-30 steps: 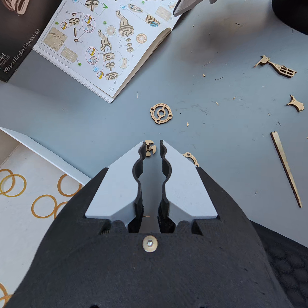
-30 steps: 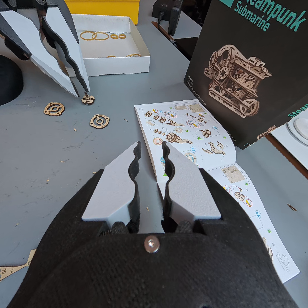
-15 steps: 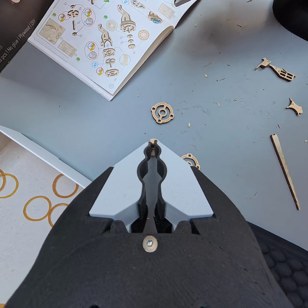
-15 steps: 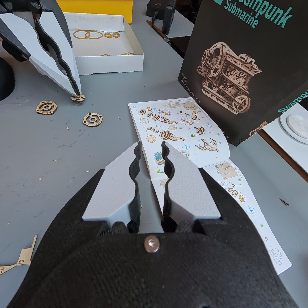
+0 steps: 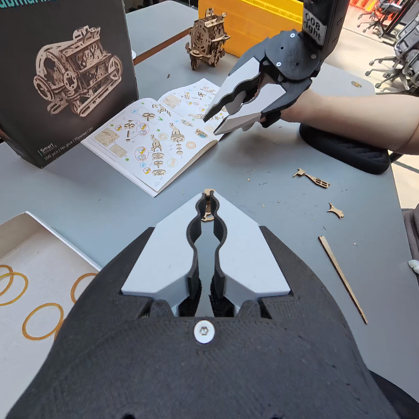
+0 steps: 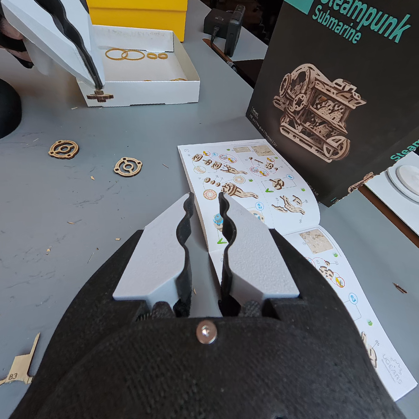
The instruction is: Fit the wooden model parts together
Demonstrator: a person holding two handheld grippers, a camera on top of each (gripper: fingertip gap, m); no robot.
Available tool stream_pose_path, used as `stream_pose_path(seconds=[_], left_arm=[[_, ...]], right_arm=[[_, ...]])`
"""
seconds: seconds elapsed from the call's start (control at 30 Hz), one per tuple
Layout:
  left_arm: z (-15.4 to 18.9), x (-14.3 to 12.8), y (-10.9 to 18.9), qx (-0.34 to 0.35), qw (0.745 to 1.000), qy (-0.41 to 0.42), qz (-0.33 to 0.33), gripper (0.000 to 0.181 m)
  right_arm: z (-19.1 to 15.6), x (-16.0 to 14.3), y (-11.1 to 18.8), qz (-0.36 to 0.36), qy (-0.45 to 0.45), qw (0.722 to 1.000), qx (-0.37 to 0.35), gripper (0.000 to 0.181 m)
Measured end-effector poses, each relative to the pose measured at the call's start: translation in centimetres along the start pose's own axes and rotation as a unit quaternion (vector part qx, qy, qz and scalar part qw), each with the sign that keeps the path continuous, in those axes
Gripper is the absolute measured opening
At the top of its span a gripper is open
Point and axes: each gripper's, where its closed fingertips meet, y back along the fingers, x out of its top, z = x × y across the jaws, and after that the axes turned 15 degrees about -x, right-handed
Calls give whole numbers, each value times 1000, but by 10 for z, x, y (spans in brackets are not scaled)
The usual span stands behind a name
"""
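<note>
left gripper (image 5: 206,194): clamped on a small wooden hub (image 6: 99,96) by its peg, right at the tips. Looks like the peg is the only bit that sticks up enough to pinch, so the flat slotted disc hangs below the tips, level, clear of the desk (image 6: 68,204).

right gripper (image 6: 205,198): released, nothing between the fingers, just a narrow gap. It hovers over the near edge of the manual (image 6: 249,181), I'd guess so the pictures stay readable while it waits for its turn.

rings: two flat wooden rings, ring A (image 6: 63,149) and ring B (image 6: 128,166), lie on the desk below and a bit ahead of the left gripper, to the front-left of the right one. Apart from each other, flat, easy to drop the hub onto. Probably the mating parts.

hub, left wrist view: mostly hidden behind its own fingertips, only a sliver peeks out.

leftovers: a long stick (image 5: 342,280) and two scraps off to the right of the left gripper, out of the way.

tray (image 6: 145,93): white, holds rubber bands, sits just behind the hanging hub.

next, my guess: line the hub over a ring's centre hole and press down.
</note>
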Motion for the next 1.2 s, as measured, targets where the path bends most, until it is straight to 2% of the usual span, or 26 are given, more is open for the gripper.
stream_pose_path(seconds=[0.6,0.77,0.9,1.2], left_arm=[[6,-6,-10,-7,1000,-11,-25,0],[7,-3,-19,-3,1000,18,-15,0],[3,-11,-29,2,999,37,-27,0],[-2,-15,-27,8,999,44,-23,0]], right_arm=[[-5,-7,-5,-11,17,1000,4,19],[-7,-8,-7,-16,22,1000,7,19],[-9,-9,-8,-18,24,1000,9,19],[-18,-9,-7,-13,29,999,30,18]])
